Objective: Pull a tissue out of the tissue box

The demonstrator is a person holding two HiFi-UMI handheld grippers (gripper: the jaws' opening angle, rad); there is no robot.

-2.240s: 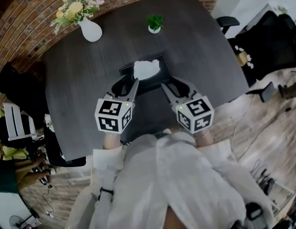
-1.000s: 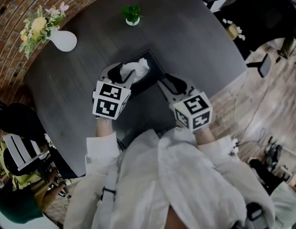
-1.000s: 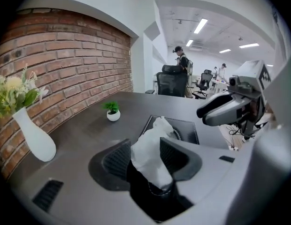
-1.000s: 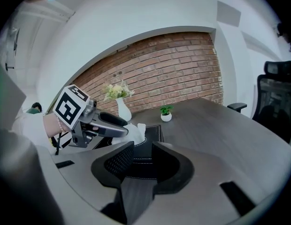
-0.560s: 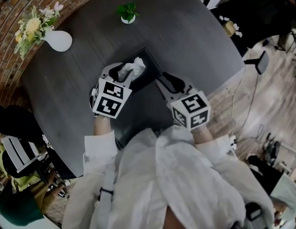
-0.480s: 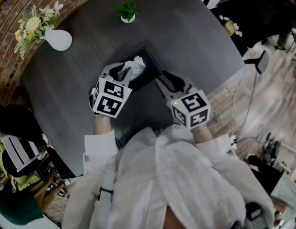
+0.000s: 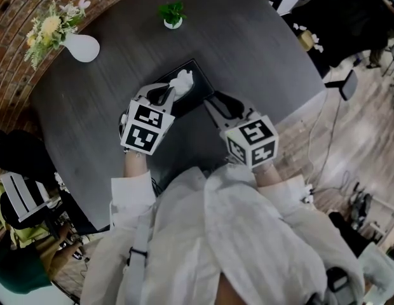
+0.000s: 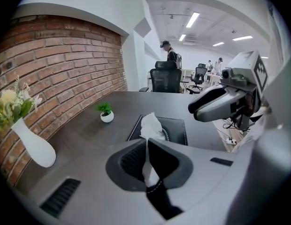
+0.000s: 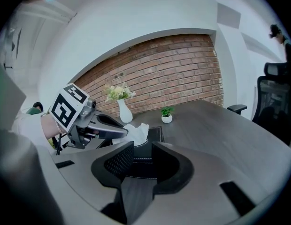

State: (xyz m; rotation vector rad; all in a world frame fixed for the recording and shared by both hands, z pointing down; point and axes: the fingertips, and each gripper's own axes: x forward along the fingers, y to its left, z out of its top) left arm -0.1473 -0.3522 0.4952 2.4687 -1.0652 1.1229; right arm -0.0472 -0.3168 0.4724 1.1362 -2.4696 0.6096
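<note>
Both jaws of the left hand-held gripper (image 7: 171, 94) are pressed together on the white tissue (image 7: 182, 79), which stands up from the slot in the top of the black tissue box (image 7: 201, 86). In the left gripper view the sheet runs down between the 2 closed jaws. The box lies flat on the dark bench (image 7: 260, 49), near the centre of the head view. The right hand-held gripper (image 7: 211, 101) sits just right of the box with its jaws apart and nothing pinched; its own view shows the box through the gap. 1 white vase (image 7: 82, 47) of flowers stands at the upper left, and 1 small potted plant (image 7: 173, 16) sits near the top edge.
</note>
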